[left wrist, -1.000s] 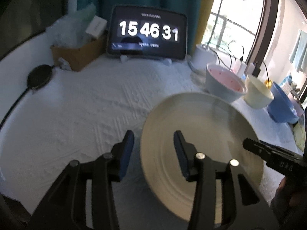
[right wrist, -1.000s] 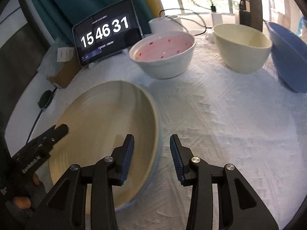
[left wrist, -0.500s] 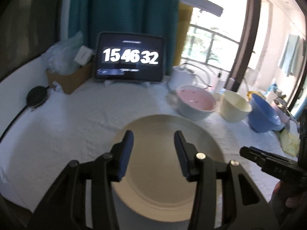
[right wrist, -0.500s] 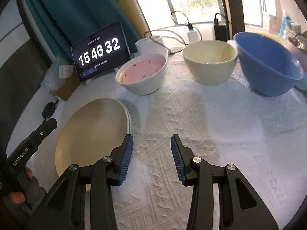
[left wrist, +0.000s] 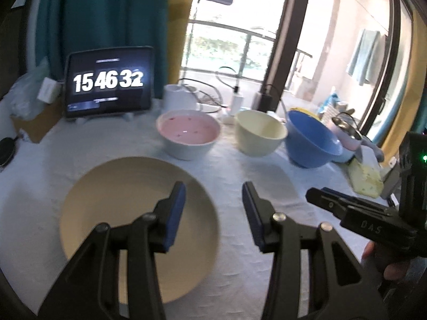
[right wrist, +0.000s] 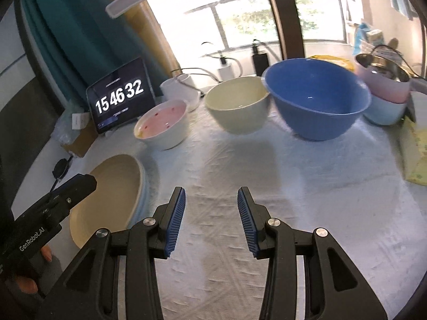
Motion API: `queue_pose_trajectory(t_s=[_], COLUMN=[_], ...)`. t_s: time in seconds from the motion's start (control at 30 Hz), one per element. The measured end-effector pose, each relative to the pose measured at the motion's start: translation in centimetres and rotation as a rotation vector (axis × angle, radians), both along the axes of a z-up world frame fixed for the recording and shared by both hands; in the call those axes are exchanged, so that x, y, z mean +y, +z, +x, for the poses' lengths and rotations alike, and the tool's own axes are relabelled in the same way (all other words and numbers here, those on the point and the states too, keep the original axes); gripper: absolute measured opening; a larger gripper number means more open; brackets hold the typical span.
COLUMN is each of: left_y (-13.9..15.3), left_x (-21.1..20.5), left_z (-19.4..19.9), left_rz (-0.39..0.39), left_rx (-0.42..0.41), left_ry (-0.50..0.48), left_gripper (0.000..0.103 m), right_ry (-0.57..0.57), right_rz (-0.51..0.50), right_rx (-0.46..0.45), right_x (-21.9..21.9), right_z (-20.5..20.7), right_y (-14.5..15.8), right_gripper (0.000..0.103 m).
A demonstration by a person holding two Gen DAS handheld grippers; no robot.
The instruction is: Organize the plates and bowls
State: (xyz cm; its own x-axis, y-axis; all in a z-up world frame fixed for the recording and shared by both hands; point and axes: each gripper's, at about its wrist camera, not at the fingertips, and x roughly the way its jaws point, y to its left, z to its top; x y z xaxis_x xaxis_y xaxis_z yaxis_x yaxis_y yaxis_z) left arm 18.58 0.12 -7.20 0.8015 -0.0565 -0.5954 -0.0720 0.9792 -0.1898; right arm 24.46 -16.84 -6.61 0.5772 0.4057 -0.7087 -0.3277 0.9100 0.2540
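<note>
- Three bowls stand in a row on the white cloth (right wrist: 307, 200), all placed here relative to the cream plate (left wrist: 128, 213): the pink-lined bowl (left wrist: 188, 137) just behind it, the cream bowl (left wrist: 260, 136) further to the right, and the large blue bowl (left wrist: 311, 140) beyond that.
- A tablet clock (left wrist: 108, 81) reading 15 46 32 stands behind the plate, near the teal curtain (left wrist: 106, 13); a cardboard box (left wrist: 32, 122) sits behind and left of the plate.
- In the right wrist view the cream plate (right wrist: 109, 200) appears to rest on a pale blue-rimmed plate (right wrist: 144, 194), whose edge shows just under its right side.
- Far right of the plate, past the blue bowl (right wrist: 317, 98), pale pink and blue bowls are stacked (right wrist: 384, 98) with a metal one on top; a yellow cloth (right wrist: 416, 154) lies in front of them.
- The left gripper (left wrist: 213, 213) is above the plate's right edge, blue pads spread apart and empty; whether the left pad (left wrist: 174, 213) touches the plate cannot be told.
- The right gripper (right wrist: 210, 216) is over bare cloth just right of the plate, fingers released wide, grasping nothing.
- Each gripper shows in the other's view as a black body at the side.
- A broad stretch of open cloth lies between the plate and the bowl row, and to the right of the plate.
</note>
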Motion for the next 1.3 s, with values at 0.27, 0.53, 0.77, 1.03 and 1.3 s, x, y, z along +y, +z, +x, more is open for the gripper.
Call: queue_pose_trajectory(t_s=[0.27,0.53,0.77,1.03,1.3], left_y=[0.2,0.7,1.6,2.3,1.9], left_x=[-3.0,-5.3,-6.9,-8.6,-10.1], left_z=[1.8,4.2,5.9,7.4,9.2], left_rz=[0.023,0.039,0.045,0.066,0.069], left_rx=[0.005,-0.013,-0.043,-0.066,-0.063], left_ry=[-0.053,-0.100,-0.126,-0.152,-0.168], left_gripper=[0.053,0.054,0.054,0.054,0.054], right_ry=[-0.053,-0.113,-0.146,-0.173,-0.192], right_rz=[-0.009,-0.021,-0.042,-0.053,-0.056], right_rx=[-0.029,-0.062,-0.090,-0.106,-0.109], right_x=[-3.4,-6.6,-8.4,-9.7,-10.7], right_z=[0.6,2.0,3.5,4.6,5.9], right_y=[0.6,1.4,2.3,2.6,2.6], right_gripper=[0.043,0.043,0.043,0.043,0.043])
